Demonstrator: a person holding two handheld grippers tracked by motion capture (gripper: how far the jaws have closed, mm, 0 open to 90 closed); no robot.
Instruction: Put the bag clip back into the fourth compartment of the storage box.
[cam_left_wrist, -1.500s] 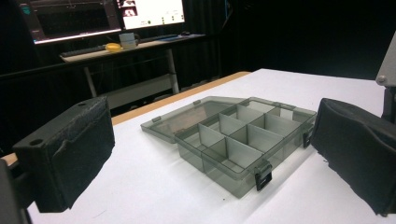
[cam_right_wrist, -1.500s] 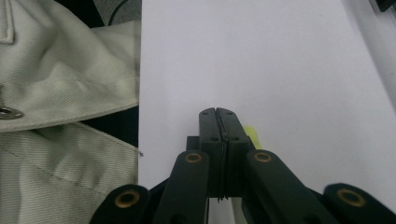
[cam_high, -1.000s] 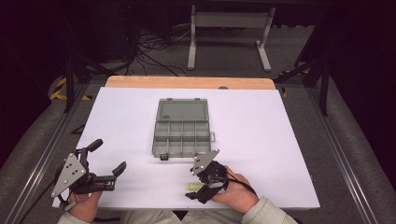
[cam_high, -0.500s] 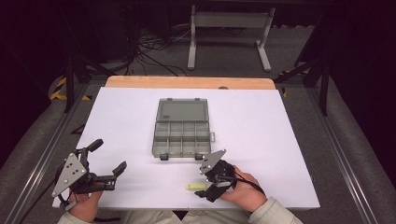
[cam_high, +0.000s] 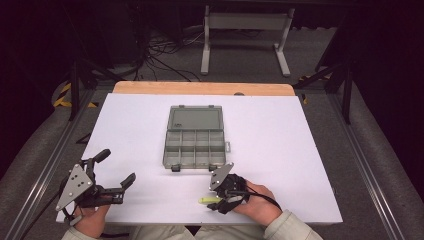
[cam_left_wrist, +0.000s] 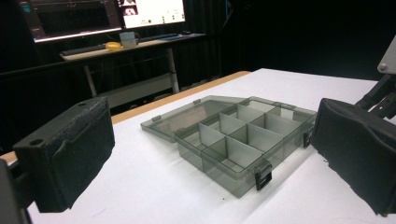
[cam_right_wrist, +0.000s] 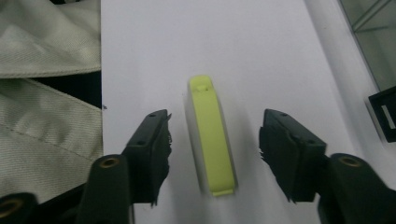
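My right tongs (cam_right_wrist: 215, 140) gape wide, straddling the yellow-green clip (cam_right_wrist: 211, 135) flat on the counter (cam_high: 300, 150), prob. not touching. Left tongs (cam_high: 116, 172) released at 9 o'clock. Open organizer box (cam_high: 194, 137) at 12.

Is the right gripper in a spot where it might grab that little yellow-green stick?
Probably yes. The right gripper is open, one jaw on either side of the yellow-green stick, which lies flat on the white table. Nothing sits between the jaws and the stick, so closing should catch it.
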